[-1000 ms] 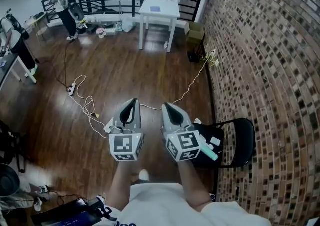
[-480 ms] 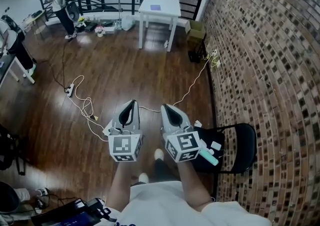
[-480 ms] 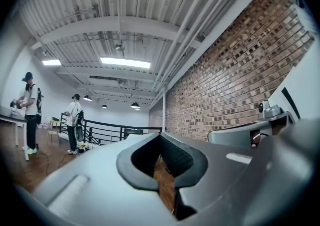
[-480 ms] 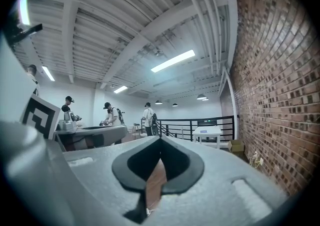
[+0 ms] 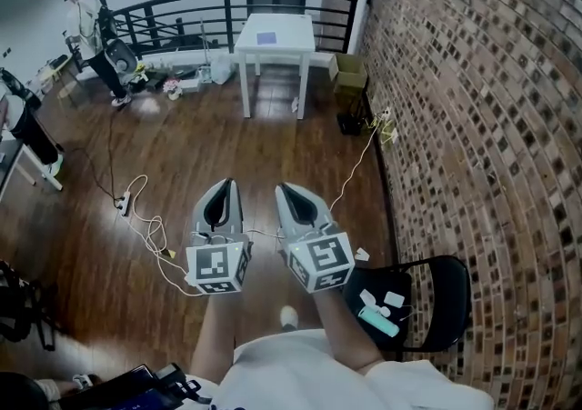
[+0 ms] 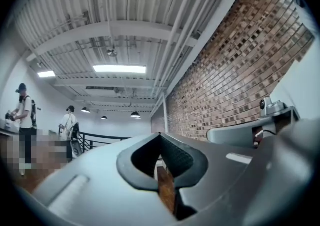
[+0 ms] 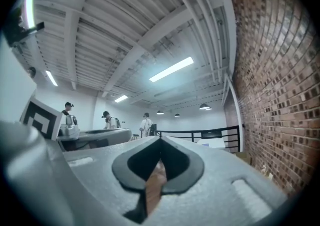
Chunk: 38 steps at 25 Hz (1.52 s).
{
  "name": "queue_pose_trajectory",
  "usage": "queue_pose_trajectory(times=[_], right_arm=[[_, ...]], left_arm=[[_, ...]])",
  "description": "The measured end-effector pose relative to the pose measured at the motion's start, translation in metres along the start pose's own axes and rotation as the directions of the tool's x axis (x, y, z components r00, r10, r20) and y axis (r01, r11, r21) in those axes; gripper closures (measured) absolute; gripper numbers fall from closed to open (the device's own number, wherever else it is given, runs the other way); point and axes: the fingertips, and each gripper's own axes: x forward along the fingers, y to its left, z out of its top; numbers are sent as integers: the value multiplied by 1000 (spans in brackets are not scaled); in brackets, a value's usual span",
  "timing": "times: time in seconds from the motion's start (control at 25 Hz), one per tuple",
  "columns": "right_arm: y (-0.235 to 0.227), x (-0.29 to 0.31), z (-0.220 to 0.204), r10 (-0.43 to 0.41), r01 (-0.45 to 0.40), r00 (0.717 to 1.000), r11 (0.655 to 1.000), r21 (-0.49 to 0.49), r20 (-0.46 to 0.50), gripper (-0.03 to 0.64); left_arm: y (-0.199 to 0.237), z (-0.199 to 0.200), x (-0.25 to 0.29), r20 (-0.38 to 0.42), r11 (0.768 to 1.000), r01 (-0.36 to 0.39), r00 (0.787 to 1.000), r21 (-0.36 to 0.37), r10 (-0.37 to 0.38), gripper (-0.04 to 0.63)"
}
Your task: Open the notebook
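A small pale purple notebook (image 5: 266,37) lies flat on a white table (image 5: 289,35) at the far end of the room, in front of a black railing (image 5: 182,15). My left gripper (image 5: 223,184) and right gripper (image 5: 283,188) are held side by side at waist height over the wooden floor, far short of the table, both pointing toward it. Each has its jaws shut with nothing between them. In the left gripper view the left gripper (image 6: 160,135) points along the brick wall. In the right gripper view the right gripper (image 7: 160,139) faces the railing, with the white table (image 7: 211,143) beyond it.
A brick wall (image 5: 473,126) runs along the right. A black chair (image 5: 440,297) with small items on its seat stands by my right side. Cables and a power strip (image 5: 124,205) lie on the floor at left. Cardboard boxes (image 5: 346,72) sit beside the table. People (image 5: 86,13) stand at far left.
I have moved forward toward the table: the chair has slid back to my right side. Both grippers stay side by side and shut.
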Motion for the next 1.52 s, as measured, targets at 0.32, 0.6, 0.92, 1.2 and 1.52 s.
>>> queue_pose_trajectory(times=[0.32,0.6,0.92,1.2,1.52], right_arm=[[-50,40,-14,21,-20,1000,998,56,-20,630],[-83,86,-30,-2,5,999,997,74,-44,630],[-124,170,-22,-56,57,998,998,14,-34,630],[-129,261,-15,-51,51,998,998,-25,-25,630],[-136,326,-5,-79,78,997,996,-34,-22,630]], left_arm=[[-3,-28,61,-58,999,-8,998,33,10,578],[22,-46,110,-84,1000,-14,996,18,16,578],[53,-55,205,-52,999,47,997,-26,-48,578],[105,-40,282,28,997,70,997,-39,-69,578],[152,-57,329,-12,995,98,995,-37,-98,578]])
